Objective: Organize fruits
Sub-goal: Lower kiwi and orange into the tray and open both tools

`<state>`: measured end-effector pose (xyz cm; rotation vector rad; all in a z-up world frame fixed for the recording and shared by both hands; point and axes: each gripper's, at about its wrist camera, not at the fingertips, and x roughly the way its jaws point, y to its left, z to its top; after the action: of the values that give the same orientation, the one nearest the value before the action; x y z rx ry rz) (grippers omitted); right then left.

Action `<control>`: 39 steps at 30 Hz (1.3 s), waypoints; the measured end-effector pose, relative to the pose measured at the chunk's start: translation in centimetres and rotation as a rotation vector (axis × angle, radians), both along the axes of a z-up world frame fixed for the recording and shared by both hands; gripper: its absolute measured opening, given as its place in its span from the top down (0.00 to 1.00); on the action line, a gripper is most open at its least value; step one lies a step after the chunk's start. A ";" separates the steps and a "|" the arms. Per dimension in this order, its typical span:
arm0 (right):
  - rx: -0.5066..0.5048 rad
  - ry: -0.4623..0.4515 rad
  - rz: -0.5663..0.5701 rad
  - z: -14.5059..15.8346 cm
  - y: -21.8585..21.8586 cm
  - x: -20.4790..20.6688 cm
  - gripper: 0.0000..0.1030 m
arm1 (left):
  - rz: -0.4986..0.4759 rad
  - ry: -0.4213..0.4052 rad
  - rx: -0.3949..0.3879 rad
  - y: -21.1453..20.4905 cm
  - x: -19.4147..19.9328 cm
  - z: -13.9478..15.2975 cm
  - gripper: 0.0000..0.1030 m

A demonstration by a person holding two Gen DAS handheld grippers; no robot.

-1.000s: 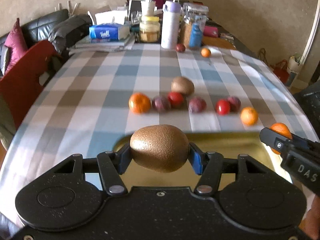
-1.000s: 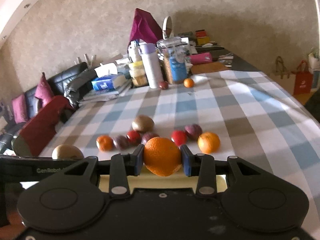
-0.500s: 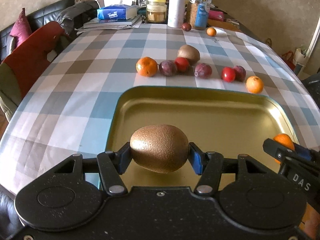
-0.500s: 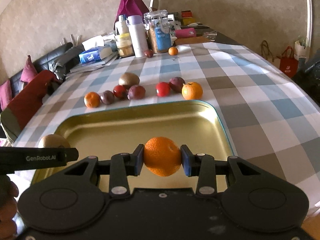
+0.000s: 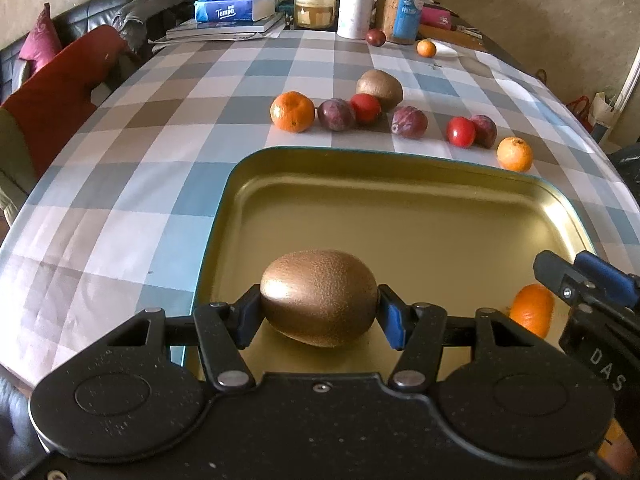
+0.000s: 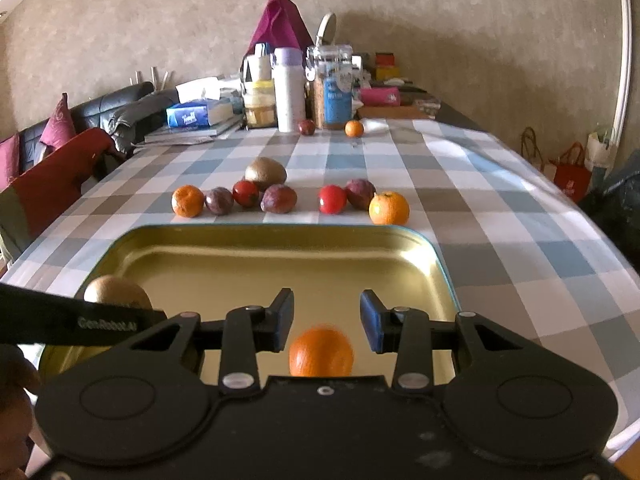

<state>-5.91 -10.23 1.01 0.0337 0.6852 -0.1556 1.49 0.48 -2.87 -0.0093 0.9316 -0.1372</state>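
Left wrist view: a kiwi [image 5: 319,298] clamped in the left gripper [image 5: 319,312] above the near left part of a gold tray [image 5: 400,216].

Right wrist view shows what the left cannot: the right gripper [image 6: 326,322] stands open, its blue pads apart with nothing between them, and the orange [image 6: 321,352] lies free in the tray below, near the tray's near edge. From the left camera that orange is only partly seen at the right, beside the right gripper's fingertip. Both views show a row of fruit [image 6: 276,198] on the checked surface [image 5: 120,168] just beyond the tray's far edge: oranges, plums, red fruits and a second kiwi [image 5: 379,89]. Jars and a tissue box [image 5: 228,7] crowd the far edge.
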 end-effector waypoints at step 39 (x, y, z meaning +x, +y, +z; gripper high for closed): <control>0.117 0.100 -0.021 -0.8 -1.3 1.7 0.61 | 0.038 -0.052 0.054 0.3 0.4 1.5 0.31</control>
<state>-4.19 -11.53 0.19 0.1458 0.7930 -0.1385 1.92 0.78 -1.39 0.0262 0.8820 -0.0763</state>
